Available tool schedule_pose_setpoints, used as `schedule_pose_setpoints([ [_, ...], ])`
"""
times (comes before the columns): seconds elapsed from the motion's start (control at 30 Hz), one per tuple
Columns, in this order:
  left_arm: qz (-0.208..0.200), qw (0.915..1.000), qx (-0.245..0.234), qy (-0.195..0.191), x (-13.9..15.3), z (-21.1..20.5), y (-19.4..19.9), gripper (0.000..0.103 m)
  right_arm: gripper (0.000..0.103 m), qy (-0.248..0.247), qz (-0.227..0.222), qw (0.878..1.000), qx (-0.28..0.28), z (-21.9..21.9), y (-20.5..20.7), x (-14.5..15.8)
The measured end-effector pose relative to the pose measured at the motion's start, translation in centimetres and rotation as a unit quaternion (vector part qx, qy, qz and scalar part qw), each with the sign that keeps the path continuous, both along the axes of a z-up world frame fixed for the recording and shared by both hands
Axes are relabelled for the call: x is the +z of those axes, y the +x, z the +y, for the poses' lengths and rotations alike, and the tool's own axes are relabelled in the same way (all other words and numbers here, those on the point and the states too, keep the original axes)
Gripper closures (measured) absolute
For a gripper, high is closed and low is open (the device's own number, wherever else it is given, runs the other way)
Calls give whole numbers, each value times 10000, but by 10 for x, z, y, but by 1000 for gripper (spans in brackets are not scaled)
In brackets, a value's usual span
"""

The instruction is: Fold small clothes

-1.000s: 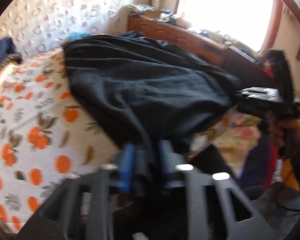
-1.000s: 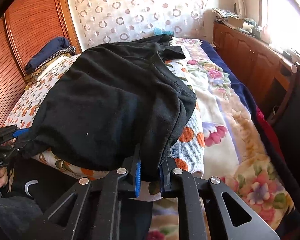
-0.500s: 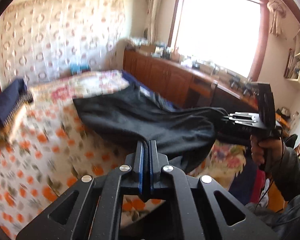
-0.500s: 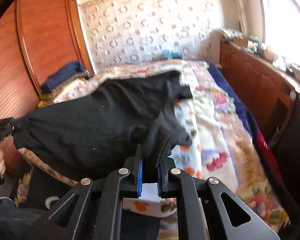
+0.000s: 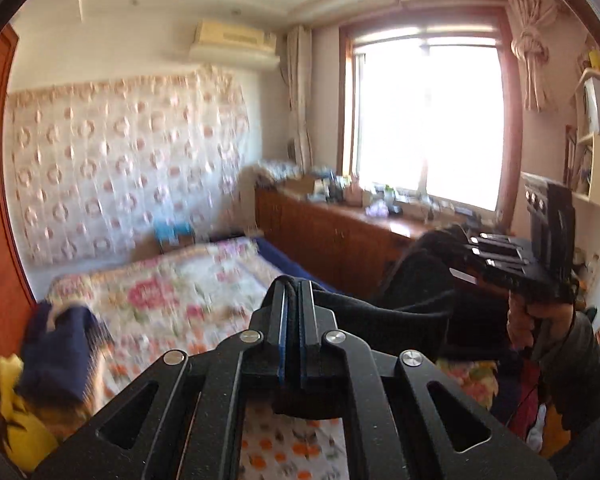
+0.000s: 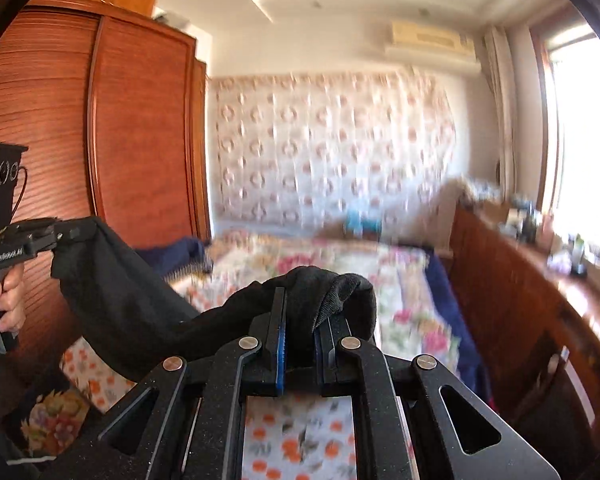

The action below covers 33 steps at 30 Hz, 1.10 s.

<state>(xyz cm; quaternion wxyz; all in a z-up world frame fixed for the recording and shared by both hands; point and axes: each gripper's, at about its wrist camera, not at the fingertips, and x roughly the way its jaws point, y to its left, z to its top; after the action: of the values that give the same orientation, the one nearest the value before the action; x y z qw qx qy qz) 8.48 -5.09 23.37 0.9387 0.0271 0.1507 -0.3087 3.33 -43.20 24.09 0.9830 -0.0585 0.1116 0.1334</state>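
Grippers left (image 5: 291, 312) and right (image 6: 300, 320) near level above the bed (image 6: 400, 280), jaws pinching black garment (image 6: 132, 304) between them.

The bed (image 5: 204, 280) is extending ahead of and below both grippers, reaching toward the patterned curtain. A floral bedspread (image 6: 332, 264) is covering its far part; a white sheet with orange fruit print (image 6: 296, 440) is lying directly beneath the gripper frames. A dark blue folded textile (image 5: 60, 352) is resting on the bed ahead-left of the left gripper. A yellow item (image 5: 16, 420) is lying just beside it, nearer the camera.
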Motion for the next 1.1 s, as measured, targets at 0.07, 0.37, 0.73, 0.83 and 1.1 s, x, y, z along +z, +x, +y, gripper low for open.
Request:
schedule_pose_setpoints([
  [0.07,-116,9999,38,-80,24,6,6,99,93,-88,-199,9998,-4,6,-3,24],
  [0.37,-423,9973,596,-20,67,21,48,99,93,-284,-325,9990,-82,19,36,64],
  [0.73,392,9975,473,348,-20,28,61,99,93,-648,403,9970,148,45,69,15],
  [0.83,347,9973,548,339,-6,27,68,99,93,-695,353,9969,55,46,73,26],
  [1.1,-145,9959,835,322,61,19,92,99,93,-818,-84,9965,-129,56,92,71],
])
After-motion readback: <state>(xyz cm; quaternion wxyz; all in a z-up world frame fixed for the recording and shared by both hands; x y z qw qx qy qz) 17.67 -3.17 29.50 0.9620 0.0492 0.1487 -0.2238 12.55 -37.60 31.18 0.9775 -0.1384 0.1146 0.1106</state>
